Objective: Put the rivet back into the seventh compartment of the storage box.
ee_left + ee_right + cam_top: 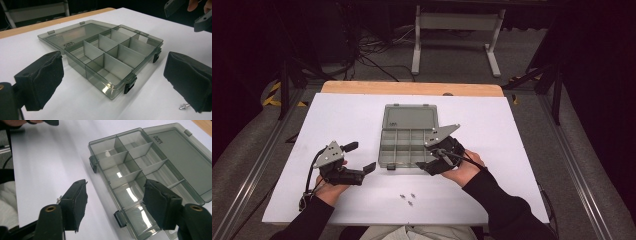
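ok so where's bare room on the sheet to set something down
The widest bare patches of the white sheet lie left of the open box and right of it, up to the far wooden edge. It is crowded along the near side: the left gripper, the right gripper at the box's near corner, and three small screws between the forearms.

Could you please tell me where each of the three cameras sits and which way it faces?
High view: above the person's side, facing forward and down on the white table; forearms, left gripper, right gripper.
Left gripper view: between open jaws, facing the open organizer box.
Right gripper view: between open jaws, over the box's latch side.
All share the box.
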Tool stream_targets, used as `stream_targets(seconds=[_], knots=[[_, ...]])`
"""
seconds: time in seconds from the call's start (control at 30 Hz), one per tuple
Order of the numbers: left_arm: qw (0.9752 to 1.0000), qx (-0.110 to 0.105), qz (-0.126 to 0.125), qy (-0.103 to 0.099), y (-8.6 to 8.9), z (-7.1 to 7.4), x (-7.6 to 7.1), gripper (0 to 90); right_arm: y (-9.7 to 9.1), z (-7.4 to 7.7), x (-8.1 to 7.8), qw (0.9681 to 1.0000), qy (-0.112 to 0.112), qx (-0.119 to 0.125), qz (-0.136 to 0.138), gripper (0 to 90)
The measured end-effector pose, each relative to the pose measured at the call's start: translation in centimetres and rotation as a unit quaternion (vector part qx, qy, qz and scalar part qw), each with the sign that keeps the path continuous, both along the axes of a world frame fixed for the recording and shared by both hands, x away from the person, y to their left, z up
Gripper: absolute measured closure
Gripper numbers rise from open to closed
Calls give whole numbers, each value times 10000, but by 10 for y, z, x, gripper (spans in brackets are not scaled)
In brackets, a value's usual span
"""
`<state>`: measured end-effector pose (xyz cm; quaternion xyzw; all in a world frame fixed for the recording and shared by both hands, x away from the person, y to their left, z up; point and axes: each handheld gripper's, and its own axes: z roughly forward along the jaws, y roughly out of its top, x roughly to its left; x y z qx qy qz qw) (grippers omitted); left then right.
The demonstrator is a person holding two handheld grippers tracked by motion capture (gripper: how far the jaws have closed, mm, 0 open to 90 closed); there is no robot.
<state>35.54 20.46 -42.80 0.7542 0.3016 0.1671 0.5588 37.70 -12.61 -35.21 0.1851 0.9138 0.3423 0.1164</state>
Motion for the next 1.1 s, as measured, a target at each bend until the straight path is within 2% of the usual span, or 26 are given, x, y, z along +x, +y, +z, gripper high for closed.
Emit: stream_targets(seconds=[0.13,0.4,0.57,0.67,0.83,0.87,0.9,0.97,1.1], knots=[[9999,-106,-9,0,3,-1,1,22,6,2,-3,9996,65,-235,110,371],[9999,-108,-6,-67,5,-2,1,22,16,-3,-7,9970,217,-670,312,375],[9997,-227,11,-130,7,-1,0,19,22,-5,-11,9950,244,-859,444,378],[9997,-193,49,-151,8,-1,0,20,26,-8,-13,9938,296,-943,502,380],[9997,-152,77,-169,8,-2,0,21,31,-14,-15,9901,426,-1178,631,385],[9997,-148,79,-171,8,-2,0,21,33,-16,-16,9884,477,-1267,686,386],[9997,-148,79,-171,8,-2,0,21,33,-16,-16,9884,477,-1267,686,386],[9997,-143,84,-162,8,-2,0,22,36,-18,-18,9855,578,-1421,725,386],[9997,-148,85,-150,7,-2,0,22,38,-21,-19,9829,649,-1540,772,387]])
